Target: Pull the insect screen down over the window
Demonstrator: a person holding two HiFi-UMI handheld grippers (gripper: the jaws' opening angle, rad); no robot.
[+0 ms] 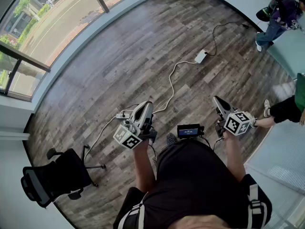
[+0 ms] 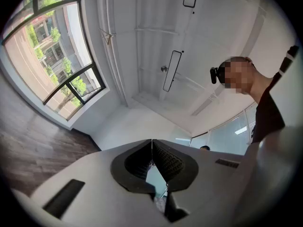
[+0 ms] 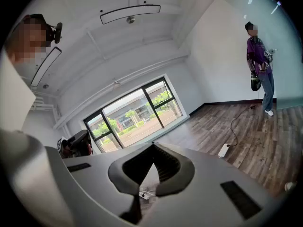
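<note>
While held over wood floor (image 1: 143, 56), left claw (image 1: 147, 105), right claw (image 1: 217, 100) both pressed together, empty; window (image 1: 57, 13) well apart.

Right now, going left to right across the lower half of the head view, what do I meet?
Chair → left gripper → screen → right gripper

The floor (image 1: 133, 51) is showing grey-brown wood-grain planks, the cable (image 1: 170, 82) and power strip (image 1: 200, 57) are showing white, and the office chair (image 1: 55, 175) and window frame (image 1: 28, 59) are showing black.
</note>
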